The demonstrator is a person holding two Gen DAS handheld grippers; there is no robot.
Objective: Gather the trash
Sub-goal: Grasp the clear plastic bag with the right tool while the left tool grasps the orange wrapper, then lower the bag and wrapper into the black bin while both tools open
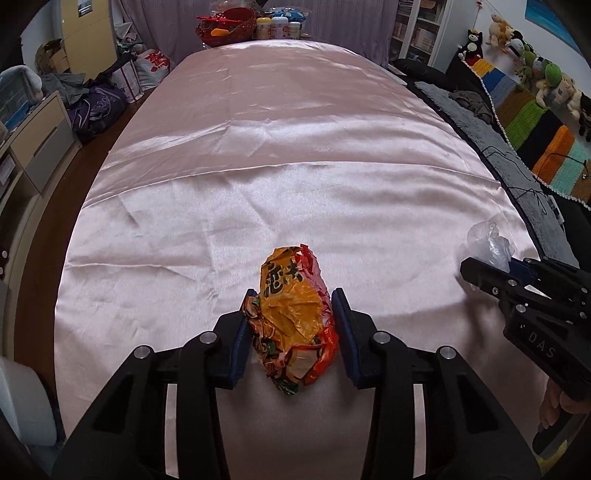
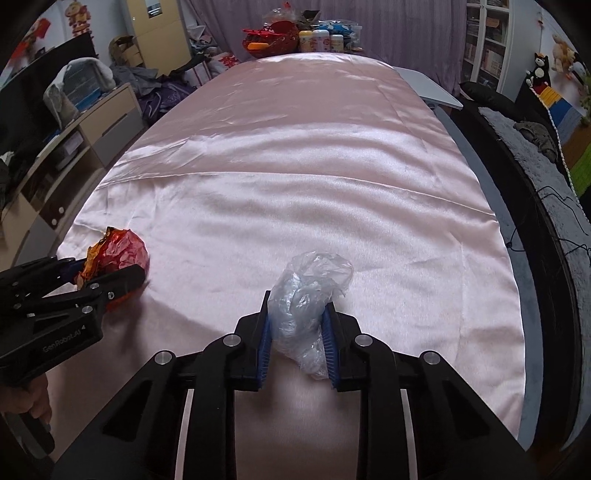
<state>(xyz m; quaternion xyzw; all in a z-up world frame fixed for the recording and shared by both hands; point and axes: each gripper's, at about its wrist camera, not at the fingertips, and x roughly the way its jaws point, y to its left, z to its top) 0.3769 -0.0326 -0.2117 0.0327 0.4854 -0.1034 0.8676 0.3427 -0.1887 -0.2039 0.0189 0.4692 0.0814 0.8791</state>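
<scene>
My left gripper (image 1: 293,302) is shut on a crumpled orange and red snack wrapper (image 1: 291,314), held just above the pink satin cloth (image 1: 258,166). It also shows at the left of the right wrist view (image 2: 110,273), with the wrapper (image 2: 118,251) between its fingers. My right gripper (image 2: 297,306) is shut on a crumpled clear plastic bag (image 2: 306,295), which sticks out past the fingertips. In the left wrist view the right gripper (image 1: 491,275) shows at the right edge with the clear bag (image 1: 489,243) in it.
The pink cloth covers a long table. At its far end stand a red basket (image 1: 225,26) and several small bottles (image 1: 279,27). A dark sofa with a striped blanket (image 1: 535,129) runs along the right. Cabinets (image 2: 74,147) and bags stand on the left.
</scene>
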